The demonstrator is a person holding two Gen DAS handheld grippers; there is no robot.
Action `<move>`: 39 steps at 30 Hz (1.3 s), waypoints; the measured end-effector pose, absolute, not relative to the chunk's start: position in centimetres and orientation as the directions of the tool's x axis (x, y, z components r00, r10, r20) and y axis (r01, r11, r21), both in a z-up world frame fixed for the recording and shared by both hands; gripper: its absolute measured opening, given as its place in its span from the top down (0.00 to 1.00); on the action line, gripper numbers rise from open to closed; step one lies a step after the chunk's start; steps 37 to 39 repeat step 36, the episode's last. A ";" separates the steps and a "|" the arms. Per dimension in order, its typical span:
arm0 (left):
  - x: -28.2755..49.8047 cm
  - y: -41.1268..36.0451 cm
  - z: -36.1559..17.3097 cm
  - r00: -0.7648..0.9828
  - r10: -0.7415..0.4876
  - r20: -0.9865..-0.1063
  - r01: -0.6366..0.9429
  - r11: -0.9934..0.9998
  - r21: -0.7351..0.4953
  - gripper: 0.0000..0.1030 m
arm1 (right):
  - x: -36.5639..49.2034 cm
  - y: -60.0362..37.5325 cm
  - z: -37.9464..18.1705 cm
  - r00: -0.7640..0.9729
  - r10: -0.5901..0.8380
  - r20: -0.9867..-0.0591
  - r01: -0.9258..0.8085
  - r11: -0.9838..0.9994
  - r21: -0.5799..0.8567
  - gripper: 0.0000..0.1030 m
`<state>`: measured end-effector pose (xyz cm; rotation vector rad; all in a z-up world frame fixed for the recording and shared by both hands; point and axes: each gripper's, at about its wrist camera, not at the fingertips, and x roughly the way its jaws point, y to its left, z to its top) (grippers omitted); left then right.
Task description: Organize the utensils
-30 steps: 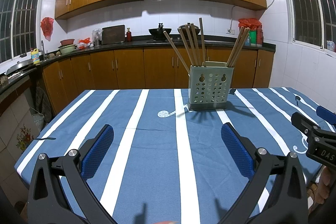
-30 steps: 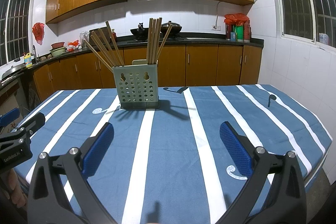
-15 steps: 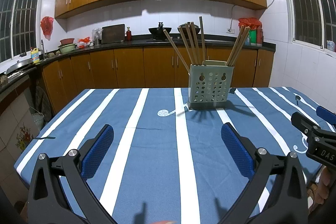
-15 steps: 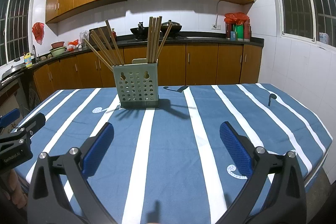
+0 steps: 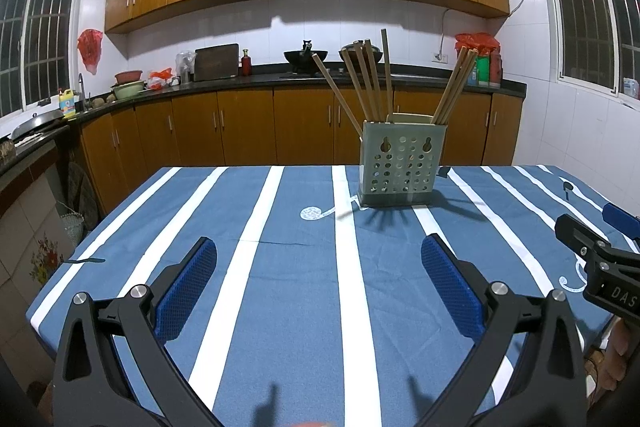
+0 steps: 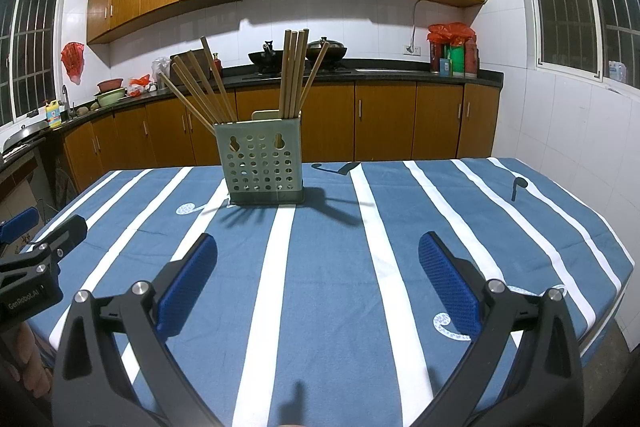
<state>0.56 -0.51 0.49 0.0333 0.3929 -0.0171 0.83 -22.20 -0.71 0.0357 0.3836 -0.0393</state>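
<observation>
A pale green perforated utensil holder (image 5: 402, 165) stands upright on the blue-and-white striped tablecloth (image 5: 280, 267), far from both grippers. Several wooden chopsticks (image 5: 370, 83) stand in it, in a left group and a right group. It also shows in the right wrist view (image 6: 262, 163) with its chopsticks (image 6: 294, 75). My left gripper (image 5: 319, 285) is open and empty above the near part of the table. My right gripper (image 6: 318, 283) is open and empty too. Each gripper shows at the edge of the other's view.
The table's near and right edges (image 6: 616, 299) drop to the floor. Kitchen counters with wooden cabinets (image 5: 240, 123) run behind the table. A wok (image 5: 306, 55) sits on the stove. A cardboard box (image 6: 16, 201) stands left of the table.
</observation>
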 end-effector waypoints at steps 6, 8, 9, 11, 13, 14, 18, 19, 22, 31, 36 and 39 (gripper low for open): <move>0.6 -0.4 0.5 0.924 -0.010 -0.383 0.023 0.999 0.029 0.02 | 0.8 -22.2 -0.7 0.926 -0.032 -0.375 0.045 0.999 0.028 0.04; 0.6 -0.4 0.5 0.923 -0.011 -0.384 0.023 0.999 0.028 0.02 | 0.8 -22.2 -0.6 0.926 -0.031 -0.375 0.045 0.999 0.028 0.04; 0.6 -0.5 0.5 0.923 -0.011 -0.384 0.023 0.999 0.028 0.02 | 0.8 -22.2 -0.6 0.926 -0.032 -0.376 0.045 0.999 0.028 0.04; 0.5 -0.6 0.5 0.923 -0.010 -0.384 0.023 0.999 0.028 0.02 | 0.8 -22.2 -0.6 0.926 -0.031 -0.375 0.045 0.999 0.028 0.04; 0.6 -0.5 0.5 0.923 -0.010 -0.384 0.022 0.999 0.028 0.02 | 0.8 -22.2 -0.6 0.926 -0.031 -0.376 0.045 0.999 0.028 0.04; 0.5 -0.6 0.5 0.923 -0.010 -0.385 0.023 0.999 0.027 0.02 | 0.8 -22.2 -0.6 0.926 -0.031 -0.376 0.045 0.999 0.028 0.04; 0.6 -0.5 0.5 0.923 -0.010 -0.385 0.022 0.999 0.027 0.02 | 0.8 -22.1 -0.8 0.926 -0.031 -0.376 0.045 0.999 0.028 0.04; 0.5 -0.6 0.5 0.922 -0.011 -0.386 0.023 0.999 0.026 0.02 | 0.8 -22.0 -0.8 0.926 -0.031 -0.377 0.044 0.999 0.028 0.04; 0.6 -0.5 0.5 0.923 -0.009 -0.385 0.021 0.999 0.028 0.02 | 0.6 -21.8 -1.2 0.925 -0.030 -0.378 0.043 0.999 0.028 0.04; 0.4 -0.8 -0.1 0.921 -0.001 -0.389 0.010 1.000 0.023 0.02 | 0.7 -21.9 -1.1 0.925 -0.030 -0.379 0.044 0.999 0.029 0.04; 0.2 -1.0 -0.2 0.920 -0.001 -0.392 0.011 1.000 0.022 0.02 | 0.7 -21.9 -1.0 0.925 -0.030 -0.379 0.044 0.999 0.029 0.04; 0.2 -1.0 -0.2 0.920 -0.001 -0.392 0.011 1.000 0.022 0.02 | 0.7 -21.9 -1.0 0.925 -0.030 -0.379 0.044 0.999 0.029 0.04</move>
